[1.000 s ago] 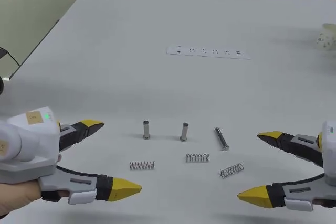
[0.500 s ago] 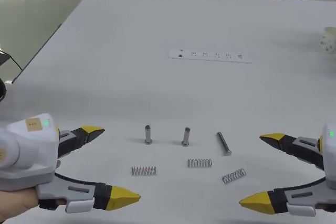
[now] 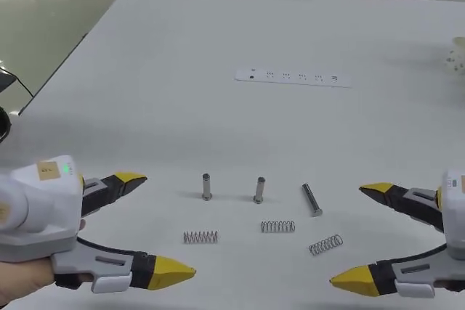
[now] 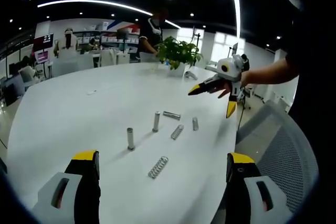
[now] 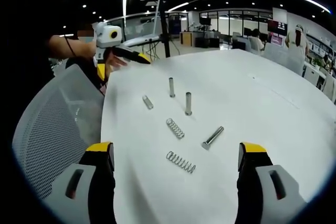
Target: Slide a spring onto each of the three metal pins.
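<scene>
A white table (image 3: 182,70) carries three short steel pins in a row. The left pin (image 3: 207,186) and the middle pin (image 3: 259,189) stand upright, and the right pin (image 3: 311,199) lies flat. Nearer the person lie three small coiled wire springs, none on a pin: the left spring (image 3: 200,237), the middle spring (image 3: 277,226) and the right spring (image 3: 325,245). Each lies near the pin beyond it but apart from it. The grey-and-black, yellow-tipped left gripper (image 3: 156,226) hovers over the near left of the table, jaws spread wide with nothing between them. The matching right gripper (image 3: 360,234) hangs at the near right, equally spread and empty. A tan label (image 3: 47,170) sits on the left gripper's white housing beside a green light (image 3: 65,170). Its print is too small to read, as are the markings on the flat white power strip (image 3: 293,77) farther back. The head view also takes in a crumpled white object (image 3: 456,54) at the table's right edge. The left gripper view looks across the pins to the other gripper, held in a hand, with a leafy green potted plant (image 4: 178,52) and blurred wall signs behind. The right gripper view adds a grey mesh chair (image 5: 47,124) against the table's edge.
</scene>
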`<state>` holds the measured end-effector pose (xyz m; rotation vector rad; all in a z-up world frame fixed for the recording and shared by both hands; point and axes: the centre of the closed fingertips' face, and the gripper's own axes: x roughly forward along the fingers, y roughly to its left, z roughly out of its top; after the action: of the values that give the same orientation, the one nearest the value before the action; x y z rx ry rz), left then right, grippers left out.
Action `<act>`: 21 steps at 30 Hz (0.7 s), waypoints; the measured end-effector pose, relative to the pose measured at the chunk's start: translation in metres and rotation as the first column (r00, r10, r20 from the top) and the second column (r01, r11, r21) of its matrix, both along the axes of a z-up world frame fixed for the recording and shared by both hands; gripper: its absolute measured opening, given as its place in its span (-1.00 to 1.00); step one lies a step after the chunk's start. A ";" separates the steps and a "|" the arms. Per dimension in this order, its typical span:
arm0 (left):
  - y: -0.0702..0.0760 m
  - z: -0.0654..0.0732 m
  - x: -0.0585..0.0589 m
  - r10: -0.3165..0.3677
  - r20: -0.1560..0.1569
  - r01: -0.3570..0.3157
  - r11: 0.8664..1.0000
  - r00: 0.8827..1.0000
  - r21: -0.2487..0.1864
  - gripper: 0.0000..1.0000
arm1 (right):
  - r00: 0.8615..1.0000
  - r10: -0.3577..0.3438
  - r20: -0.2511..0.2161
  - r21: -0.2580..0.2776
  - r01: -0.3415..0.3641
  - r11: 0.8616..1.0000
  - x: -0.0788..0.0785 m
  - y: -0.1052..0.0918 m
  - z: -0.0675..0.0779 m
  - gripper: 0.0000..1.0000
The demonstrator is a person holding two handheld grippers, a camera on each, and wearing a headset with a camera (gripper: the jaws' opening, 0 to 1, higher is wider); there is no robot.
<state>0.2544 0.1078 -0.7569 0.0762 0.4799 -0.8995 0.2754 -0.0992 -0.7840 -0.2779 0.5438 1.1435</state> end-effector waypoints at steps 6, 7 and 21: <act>0.002 0.000 0.000 0.005 0.001 -0.005 1.000 1.000 0.000 0.96 | 1.000 -0.005 -0.004 -0.005 0.005 1.000 0.001 -0.002 -0.001 0.99; 0.002 0.000 0.000 0.005 0.000 -0.005 1.000 1.000 0.001 0.96 | 1.000 -0.006 -0.005 -0.007 0.006 1.000 0.001 -0.002 -0.001 0.98; -0.001 0.000 -0.001 0.007 -0.007 -0.007 1.000 1.000 -0.020 0.96 | 0.999 -0.025 -0.031 -0.006 0.025 1.000 0.004 -0.004 -0.003 0.91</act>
<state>0.2536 0.1070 -0.7569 0.0533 0.4775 -0.8977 0.2790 -0.1034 -0.7869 -0.2580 0.5764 1.1234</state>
